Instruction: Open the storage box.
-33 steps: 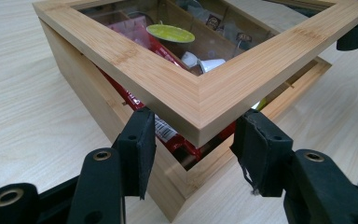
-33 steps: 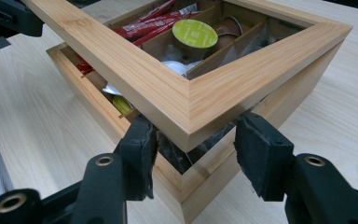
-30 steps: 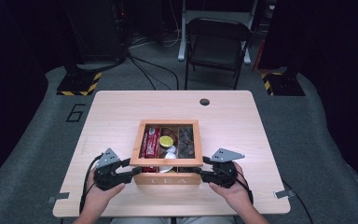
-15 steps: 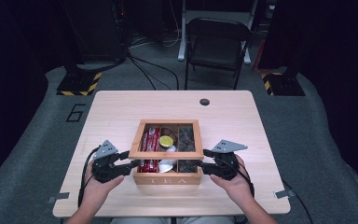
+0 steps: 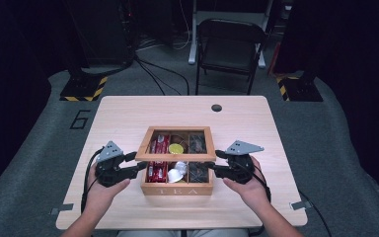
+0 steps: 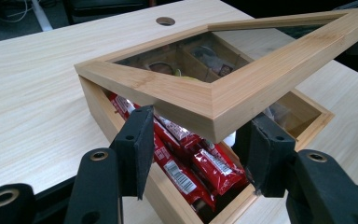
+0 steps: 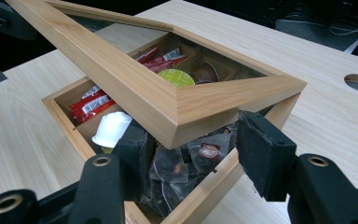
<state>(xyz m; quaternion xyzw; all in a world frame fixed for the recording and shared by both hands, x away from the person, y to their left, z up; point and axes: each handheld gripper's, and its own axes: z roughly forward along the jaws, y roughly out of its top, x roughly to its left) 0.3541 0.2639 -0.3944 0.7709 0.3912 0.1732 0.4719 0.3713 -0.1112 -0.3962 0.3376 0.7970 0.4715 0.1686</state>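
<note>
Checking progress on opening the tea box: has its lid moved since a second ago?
Yes. The lid, carried at its front corners by the left tongs and right tongs, has swung upward, away from the box's front wall.

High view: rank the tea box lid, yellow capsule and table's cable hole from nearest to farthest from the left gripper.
From the left gripper:
1. Lid, its front-left corner at the jaws.
2. Yellow capsule, mid-box under the lid.
3. Cable hole, near the far edge.

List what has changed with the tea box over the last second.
The lid has swung further up on its rear hinge, lifted at its front corners by the left hand-held gripper and the right hand-held gripper, which rose with it. The box and its contents stayed put.
</note>
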